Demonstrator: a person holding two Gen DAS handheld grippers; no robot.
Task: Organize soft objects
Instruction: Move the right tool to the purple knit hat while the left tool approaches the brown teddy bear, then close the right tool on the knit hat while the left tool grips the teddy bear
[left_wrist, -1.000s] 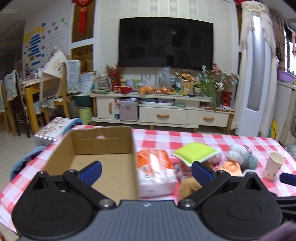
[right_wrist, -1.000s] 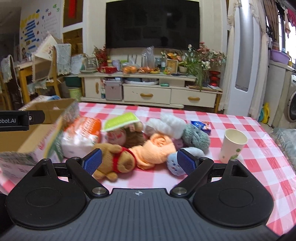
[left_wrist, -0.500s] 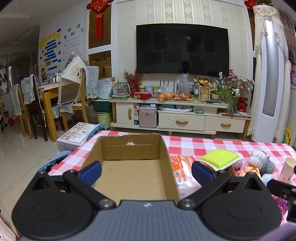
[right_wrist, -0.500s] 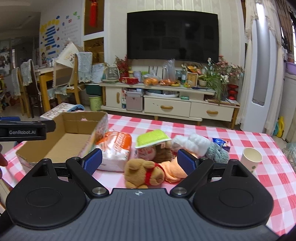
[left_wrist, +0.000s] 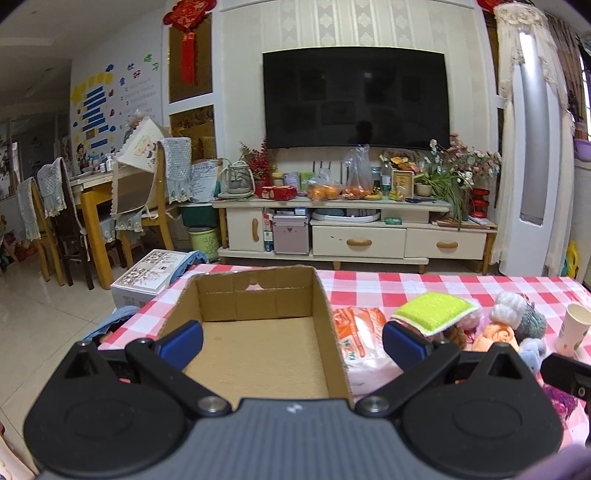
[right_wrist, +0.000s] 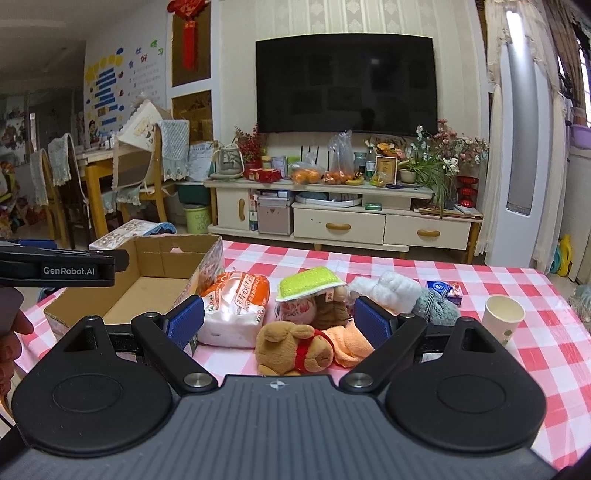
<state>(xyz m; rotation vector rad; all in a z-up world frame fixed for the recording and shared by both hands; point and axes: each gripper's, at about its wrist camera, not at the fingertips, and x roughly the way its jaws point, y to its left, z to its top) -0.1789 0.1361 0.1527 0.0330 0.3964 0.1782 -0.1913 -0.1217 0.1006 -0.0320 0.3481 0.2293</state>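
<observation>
Left wrist view: left gripper (left_wrist: 291, 341), jaws wide apart, holding nothing, above the near end of an open cardboard box (left_wrist: 258, 332) with a bare floor. Box stands at the left of a red-and-white checked tablecloth (left_wrist: 406, 286). Just right of the box: orange-and-white tissue pack (left_wrist: 356, 339); farther right, yellow-green sponge (left_wrist: 430, 312), white and grey plush pieces (left_wrist: 517, 314), paper cup (left_wrist: 574, 326).

Right wrist view: right gripper (right_wrist: 279, 321), jaws wide apart, empty, over the soft pile. Between the blue pads: brown teddy bear with red collar (right_wrist: 295, 347), lying on its side, touching an orange cloth (right_wrist: 347, 343). Behind: sponge (right_wrist: 308, 284) atop a pink-patterned item, tissue pack (right_wrist: 234, 308) against the box (right_wrist: 147, 288), white fluffy item (right_wrist: 388, 290), small blue packet (right_wrist: 445, 288), paper cup (right_wrist: 504, 317) apart at right.
</observation>
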